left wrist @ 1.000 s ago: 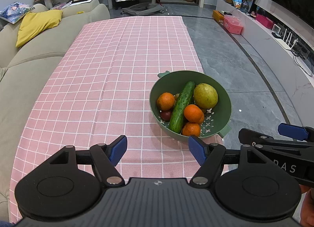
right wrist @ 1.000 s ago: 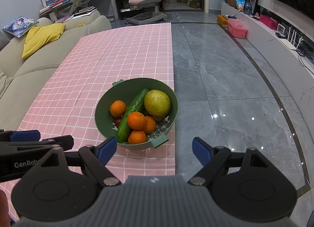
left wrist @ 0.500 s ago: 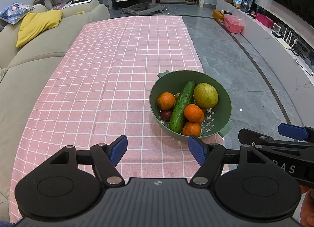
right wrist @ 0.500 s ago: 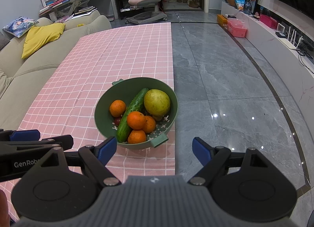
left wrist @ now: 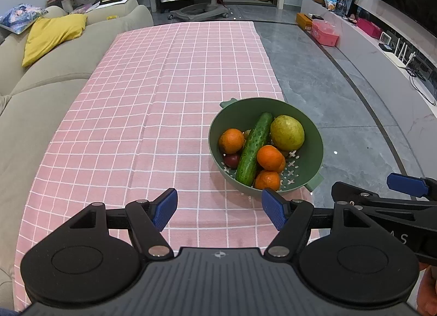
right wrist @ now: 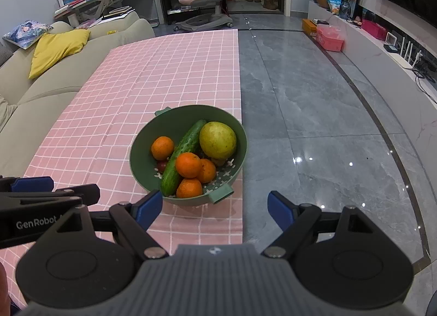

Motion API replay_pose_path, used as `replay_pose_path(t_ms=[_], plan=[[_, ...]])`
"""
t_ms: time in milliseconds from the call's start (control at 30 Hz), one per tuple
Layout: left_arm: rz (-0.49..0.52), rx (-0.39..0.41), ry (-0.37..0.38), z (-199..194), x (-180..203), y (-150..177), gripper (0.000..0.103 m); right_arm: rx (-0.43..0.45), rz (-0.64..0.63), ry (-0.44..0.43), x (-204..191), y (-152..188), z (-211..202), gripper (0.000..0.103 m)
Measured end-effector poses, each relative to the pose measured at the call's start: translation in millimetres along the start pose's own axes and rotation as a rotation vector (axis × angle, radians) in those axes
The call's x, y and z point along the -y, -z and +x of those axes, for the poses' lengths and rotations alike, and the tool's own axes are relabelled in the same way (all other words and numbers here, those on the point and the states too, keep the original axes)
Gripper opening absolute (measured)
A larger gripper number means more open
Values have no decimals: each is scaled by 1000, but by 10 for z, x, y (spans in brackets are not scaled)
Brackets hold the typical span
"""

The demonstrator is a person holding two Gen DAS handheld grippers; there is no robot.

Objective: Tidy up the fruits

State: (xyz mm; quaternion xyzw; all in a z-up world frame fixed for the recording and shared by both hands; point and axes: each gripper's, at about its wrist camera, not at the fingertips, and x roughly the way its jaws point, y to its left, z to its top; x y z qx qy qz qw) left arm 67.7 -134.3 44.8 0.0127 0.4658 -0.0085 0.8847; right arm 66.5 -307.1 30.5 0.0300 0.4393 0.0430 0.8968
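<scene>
Two grippers, left [left wrist: 219, 208] and right [right wrist: 215, 206], hovered with fingers spread before the fruit-filled green colander [right wrist: 144, 141] on the pink cloth [left wrist: 136, 114]

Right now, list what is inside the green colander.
The green colander holds a cucumber, a yellow-green pear, four oranges and something small and dark red, mostly covered. Anything beneath the pile is hidden.

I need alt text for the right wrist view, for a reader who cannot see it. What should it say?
A green colander bowl on a pink checked tablecloth holds a cucumber, a yellow-green pear and four oranges. The open right gripper is just short of it, empty, with the left gripper at the left edge.
</scene>
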Motion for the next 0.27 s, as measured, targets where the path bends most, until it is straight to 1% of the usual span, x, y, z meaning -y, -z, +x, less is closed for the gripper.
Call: replay_pose_path(t_ms=[267], plan=[[4, 18, 13, -5, -15, -6, 83, 4, 1, 1, 1, -4, -16, 81]])
